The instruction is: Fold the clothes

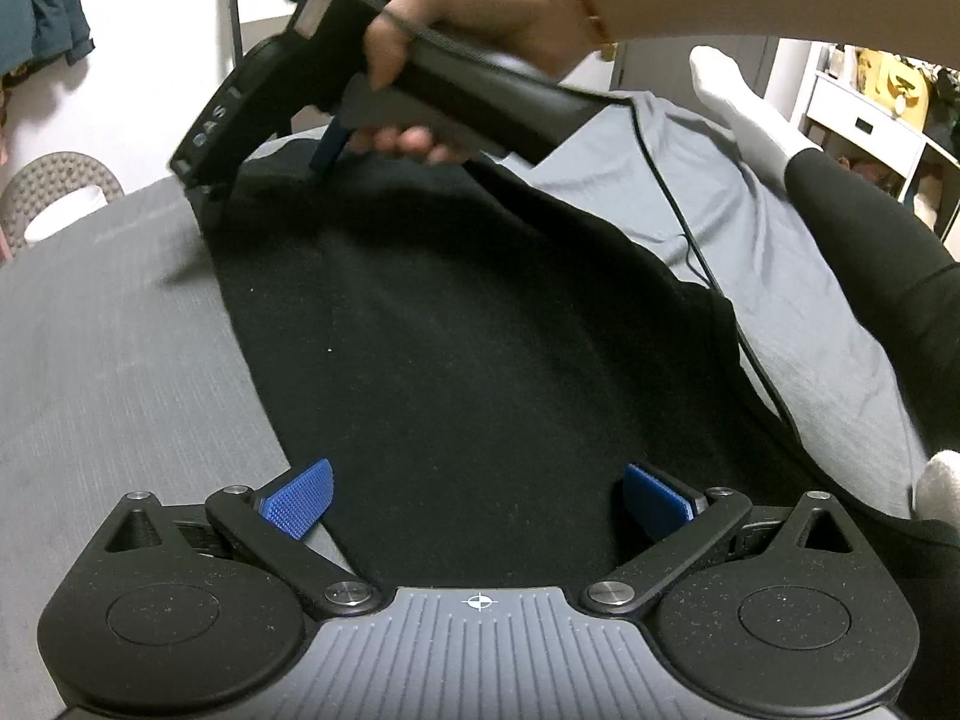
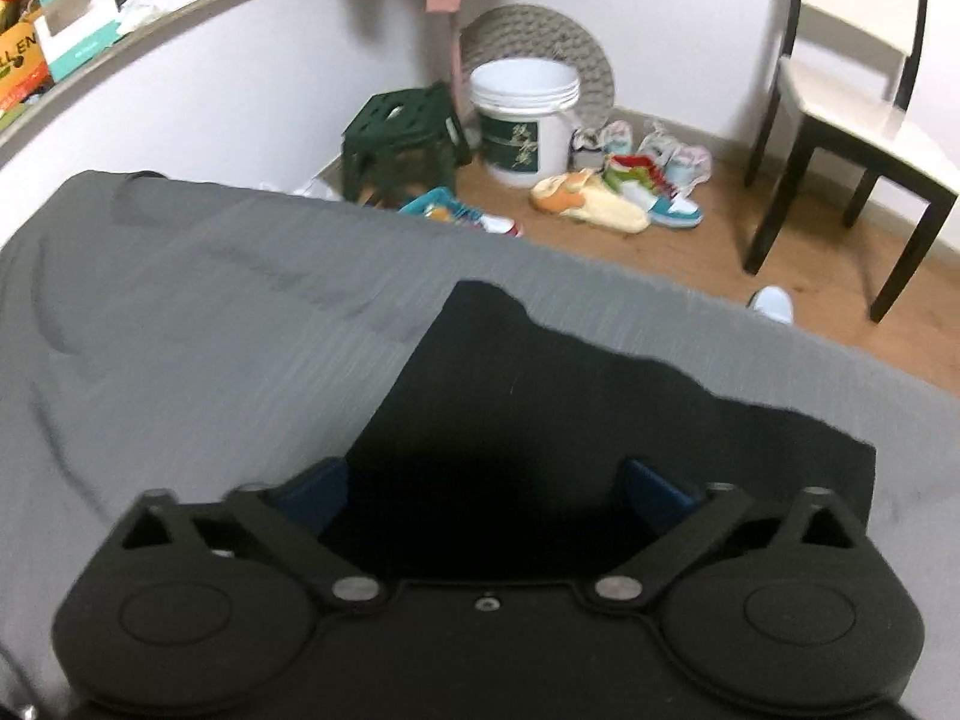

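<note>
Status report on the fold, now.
Left gripper open over black knit garment. Right gripper open at its far end. Thin black cable trails along the garment's edge.

On the black body of the right gripper (image 1: 210,120), at the upper left of the left wrist view, pale letters run along its side; they look like "DAS" but blur keeps them uncertain. At the far left edge of the right wrist view an orange box (image 2: 18,69) bears "LLEN". The white bucket (image 2: 528,126), upper centre, carries a dark green label with pale unreadable characters
</note>
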